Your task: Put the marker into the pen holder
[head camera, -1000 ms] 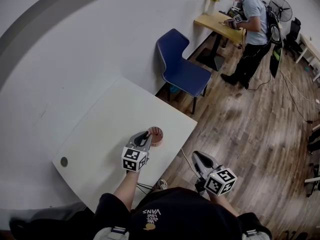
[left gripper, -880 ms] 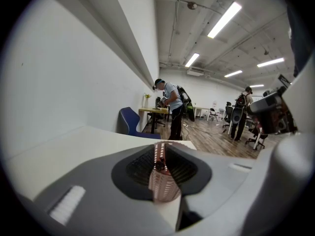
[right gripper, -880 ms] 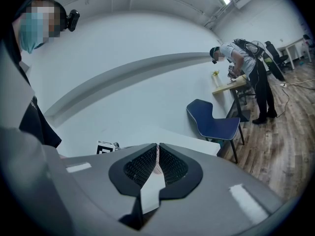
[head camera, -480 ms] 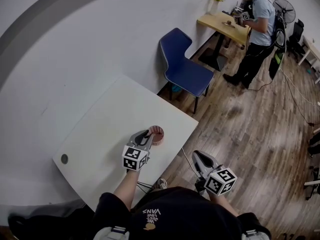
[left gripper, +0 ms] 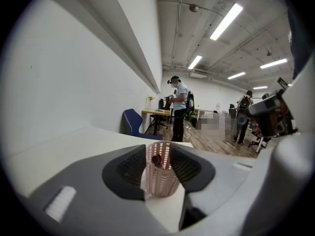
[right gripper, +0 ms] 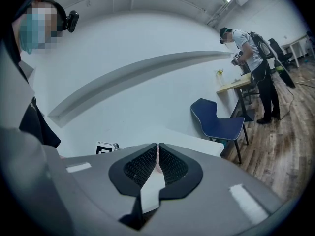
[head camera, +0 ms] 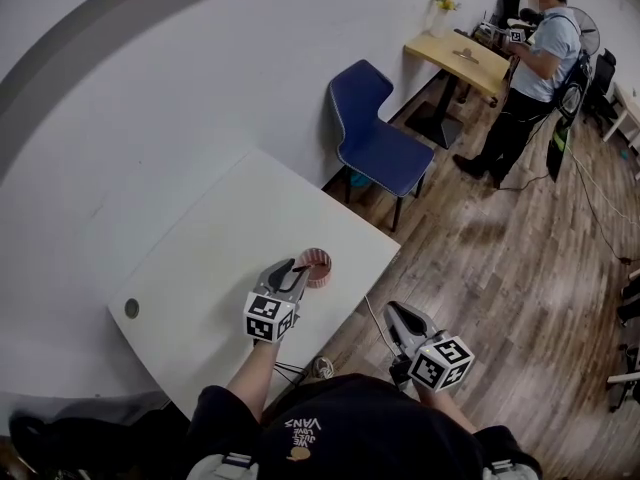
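Note:
A pink mesh pen holder stands near the right edge of the white table. My left gripper is right beside it, on its left. In the left gripper view the pen holder stands between the jaws of the left gripper, which are opening, and the pads are clear of it. The marker sits upright inside the holder with its dark end showing. My right gripper hangs off the table over the wooden floor. Seen in its own view, the right gripper is shut with nothing in it.
A blue chair stands past the table's far corner. Further back a person stands at a small wooden desk. A small round disc sits at the table's left end. A white wall runs along the left.
My left gripper has stayed beside the pen holder and the right gripper has not moved. The view has drifted, and the person at the far desk now appears further right.

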A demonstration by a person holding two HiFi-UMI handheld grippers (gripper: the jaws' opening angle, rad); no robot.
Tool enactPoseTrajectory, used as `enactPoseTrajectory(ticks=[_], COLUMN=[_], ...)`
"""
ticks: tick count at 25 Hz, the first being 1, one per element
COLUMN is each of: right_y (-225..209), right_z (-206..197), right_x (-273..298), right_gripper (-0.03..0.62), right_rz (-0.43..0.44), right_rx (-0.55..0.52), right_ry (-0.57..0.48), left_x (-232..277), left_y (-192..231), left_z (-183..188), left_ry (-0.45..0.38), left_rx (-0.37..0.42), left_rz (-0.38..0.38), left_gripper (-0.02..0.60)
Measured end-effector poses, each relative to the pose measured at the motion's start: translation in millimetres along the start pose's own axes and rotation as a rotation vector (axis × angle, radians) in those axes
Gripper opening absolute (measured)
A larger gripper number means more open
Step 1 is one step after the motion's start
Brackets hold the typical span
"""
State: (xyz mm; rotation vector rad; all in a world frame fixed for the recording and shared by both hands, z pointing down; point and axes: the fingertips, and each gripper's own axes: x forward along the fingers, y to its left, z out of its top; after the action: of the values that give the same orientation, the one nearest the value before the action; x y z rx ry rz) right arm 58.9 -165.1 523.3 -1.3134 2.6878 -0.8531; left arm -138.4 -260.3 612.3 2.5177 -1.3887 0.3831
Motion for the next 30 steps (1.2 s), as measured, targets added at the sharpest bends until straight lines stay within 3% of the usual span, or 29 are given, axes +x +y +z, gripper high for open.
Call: enactPoseTrajectory(ticks=[14,30], right_y=[11.0,19.2], right_z=[-0.4,-6.1], right_x=[-8.8,-49.1], right_gripper=[0.002,0.002], right_rz=[0.072,0.187], right_rx=[-0.021,-0.057], right_ry=[0.018,0.065], left_x=[-37.5,-113.3], left_y=[-12.5,-59.1], left_z=[31.3,48.0], left_ry=[-0.127,-0.227], left_rx=[-0.027,-0.036], left_rz=[0.068,0.228], left_gripper=[0.164,0.163])
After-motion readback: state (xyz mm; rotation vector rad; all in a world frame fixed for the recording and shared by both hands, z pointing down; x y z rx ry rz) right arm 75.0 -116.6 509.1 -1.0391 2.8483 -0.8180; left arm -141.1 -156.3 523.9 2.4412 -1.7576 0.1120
